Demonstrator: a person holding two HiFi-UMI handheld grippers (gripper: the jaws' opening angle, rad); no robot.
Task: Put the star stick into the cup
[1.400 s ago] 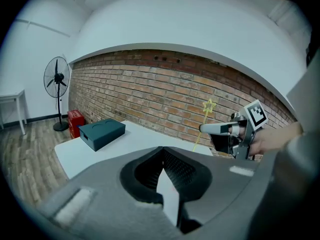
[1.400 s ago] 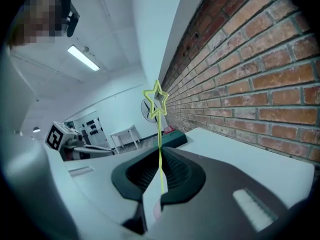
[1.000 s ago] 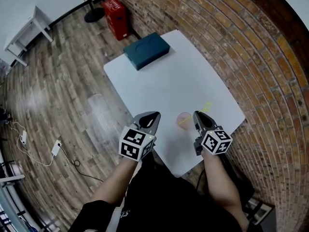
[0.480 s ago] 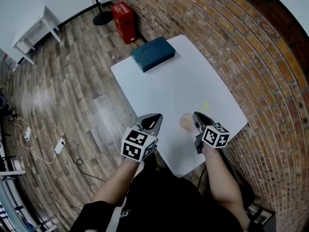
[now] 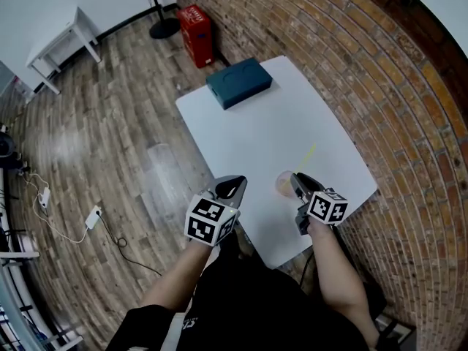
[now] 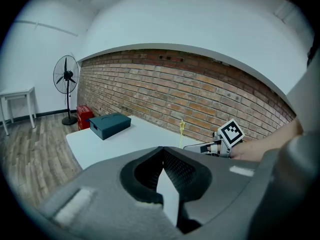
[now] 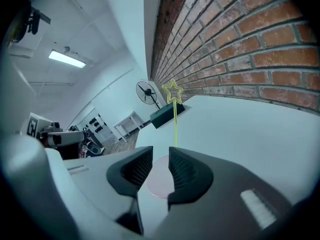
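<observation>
The star stick (image 5: 308, 154) stands in the pink cup (image 5: 284, 183) on the white counter (image 5: 256, 130), just ahead of the right hand-held gripper (image 5: 298, 182), whose jaws are opening and grip nothing, while the left hand-held gripper (image 5: 234, 185) hovers nearby, jaws pressed together, empty.

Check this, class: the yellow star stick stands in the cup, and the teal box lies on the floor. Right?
No: the teal box lies on the table, as the head view shows. The star stick does stand in the cup.
</observation>
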